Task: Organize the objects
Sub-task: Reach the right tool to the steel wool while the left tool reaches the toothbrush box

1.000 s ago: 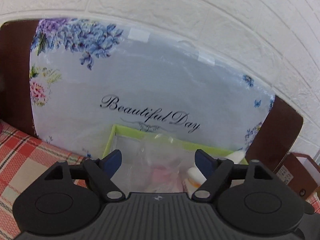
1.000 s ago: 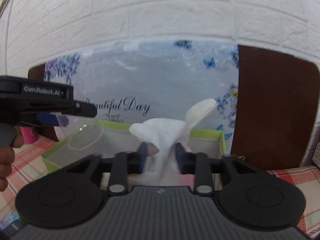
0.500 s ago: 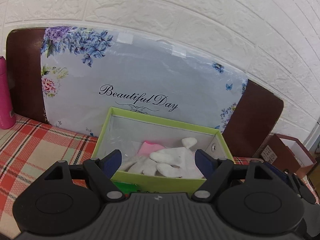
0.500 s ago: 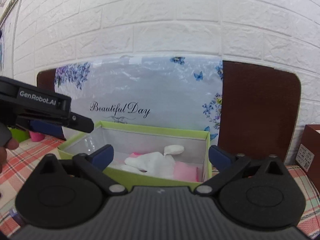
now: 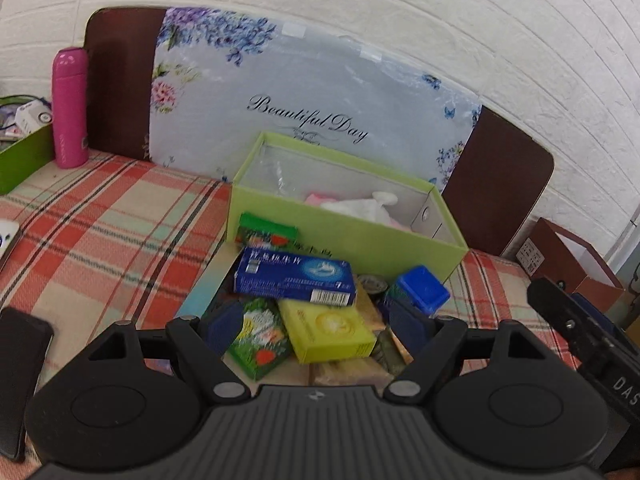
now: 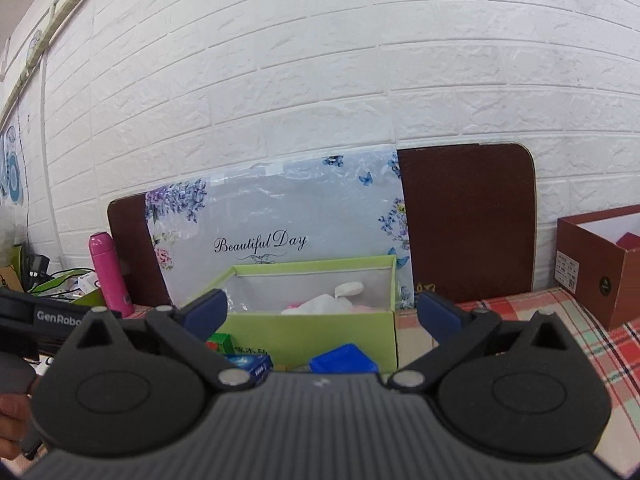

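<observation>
The blue medicine box (image 5: 295,277) lies atop a pile of small boxes on the table, just before the green storage box's (image 5: 340,236) near wall. To pick it cleanly, approach from above and close across its short sides, leaving the yellow box (image 5: 330,330) beneath undisturbed. The left gripper (image 5: 316,326), released and empty, hovers just short of it; the right gripper (image 6: 322,312) is likewise released, farther back.

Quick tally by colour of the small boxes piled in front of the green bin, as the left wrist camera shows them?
Blue: 2, the flat box and the cube
Green: 2, one by the bin, one nearest the left gripper
Yellow: 1, the box
Total: 5; items beneath are too hidden to count.
</observation>
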